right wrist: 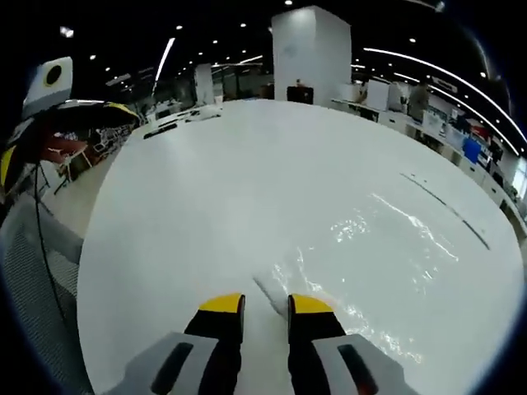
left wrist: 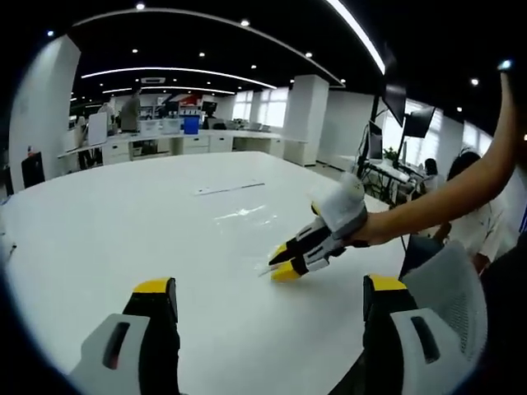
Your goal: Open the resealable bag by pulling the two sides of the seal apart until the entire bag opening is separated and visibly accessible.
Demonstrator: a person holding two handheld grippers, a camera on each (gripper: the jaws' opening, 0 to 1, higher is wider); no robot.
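- The clear, glossy resealable plastic bag [left wrist: 240, 220] lay flat on the large white table [left wrist: 107, 222], near the middle of the left gripper view; it was hard to make out against the white surface except by its shine.
- In the right gripper view the same bag [right wrist: 387, 247] spread over the lower right of the frame as a wrinkled, reflective sheet, with one pale edge running down to the space between the jaws.
- The left gripper [left wrist: 270, 288], white and black with yellow tips, rose from the bottom of its own view with its jaws set wide apart; nothing lay between them, and it hung short of the bag.
- The right gripper [left wrist: 284, 265] showed right of centre in the left gripper view, carried by a person's bare forearm [left wrist: 449, 197] reaching in from the right edge, its yellow tips down at the near edge of the bag.
- In its own view the right gripper [right wrist: 268, 306] stood at bottom centre with its jaws narrowed to a slim gap straddling the bag's edge; whether it actually had hold of the plastic I could not tell.
- A thin dark strip [left wrist: 230, 188] lay on the table beyond the bag, towards the top of the left gripper view.
- A seated person in a white top [left wrist: 478, 222] was at the right edge, and office desks [left wrist: 173, 141] lined the upper left background.
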